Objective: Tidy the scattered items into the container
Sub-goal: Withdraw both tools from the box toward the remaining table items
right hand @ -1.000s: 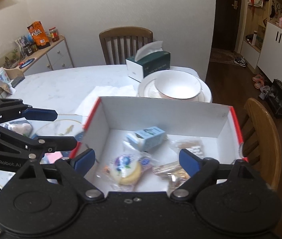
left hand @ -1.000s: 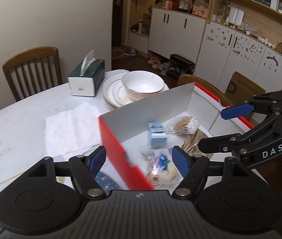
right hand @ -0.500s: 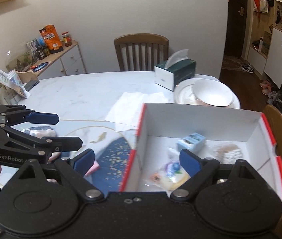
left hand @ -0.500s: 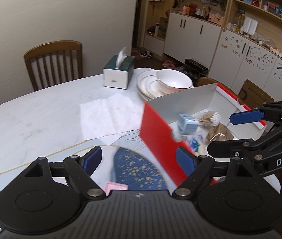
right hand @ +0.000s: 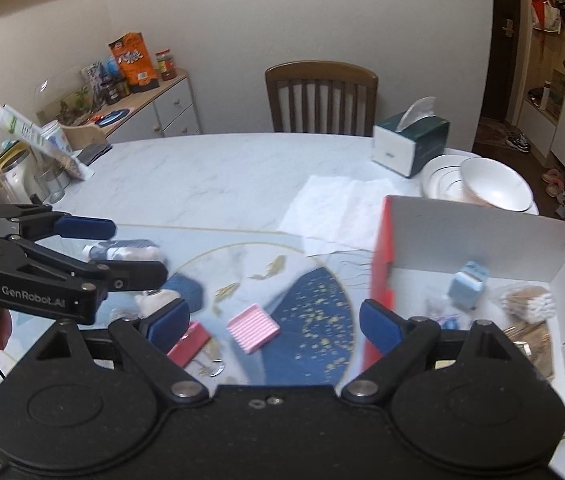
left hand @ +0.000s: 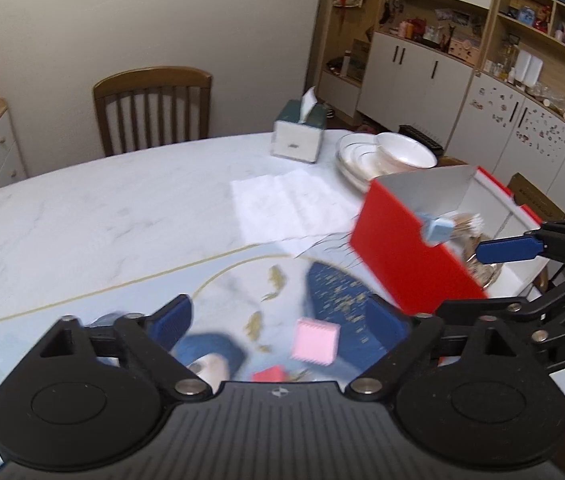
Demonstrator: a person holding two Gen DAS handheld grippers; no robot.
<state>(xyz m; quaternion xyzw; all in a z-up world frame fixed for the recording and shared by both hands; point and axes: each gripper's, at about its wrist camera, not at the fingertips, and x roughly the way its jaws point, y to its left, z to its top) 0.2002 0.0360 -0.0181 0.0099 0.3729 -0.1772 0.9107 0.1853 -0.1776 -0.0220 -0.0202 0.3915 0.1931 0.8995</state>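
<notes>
Lying on the blue patch at the near edge of the desk (left hand: 122, 216), left to right, were a soft blue-and-white packet (right hand: 122, 250), a flat red box (right hand: 188, 345) and a pink ridged pad (right hand: 253, 328), all well apart from the red-walled container (right hand: 380, 264) at the right edge. The pink pad looked light and thin, probably best pinched across its two opposite edges. The left claw (left hand: 282, 318) had just been opening and stood wide, empty, tilted down over the pad. The right claw (right hand: 270, 316) hung likewise wide and empty, angled down, the pad below its gap.
</notes>
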